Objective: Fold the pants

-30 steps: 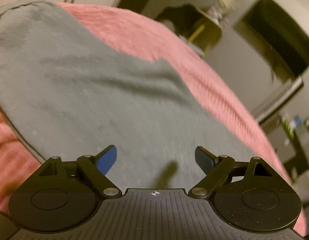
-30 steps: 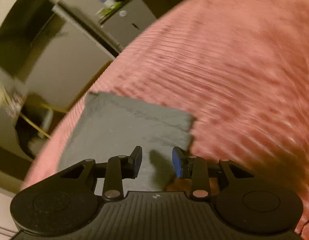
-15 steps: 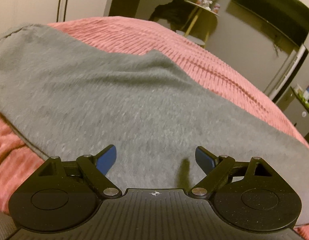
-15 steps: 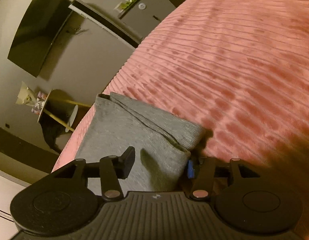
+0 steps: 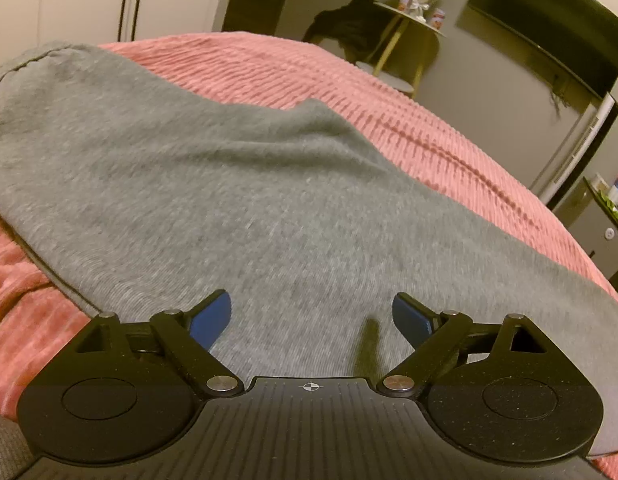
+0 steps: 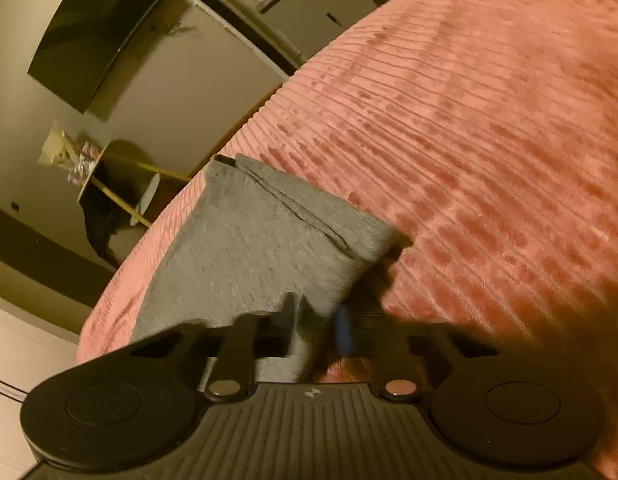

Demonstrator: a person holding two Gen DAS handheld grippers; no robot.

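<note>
Grey pants (image 5: pixel 213 184) lie spread across a pink ribbed bedspread (image 5: pixel 449 148). My left gripper (image 5: pixel 311 316) is open and empty, low over the wide part of the pants, near their near edge. In the right wrist view the leg end of the pants (image 6: pixel 269 236) shows its ribbed cuff at the far end. My right gripper (image 6: pixel 317 324) has its fingers closed in on the edge of that leg near the cuff; the fingers are motion-blurred and the cloth bunches between them.
The bedspread (image 6: pixel 489 140) stretches wide to the right of the leg. Beyond the bed stand a round side table (image 5: pixel 413 20) with small items, a wall-mounted TV (image 5: pixel 549 20) and a grey cabinet (image 6: pixel 321 12).
My right gripper has narrowed its fingers onto the leg's edge near the cuff. My left gripper stayed open and shifted slightly over the pants.
</note>
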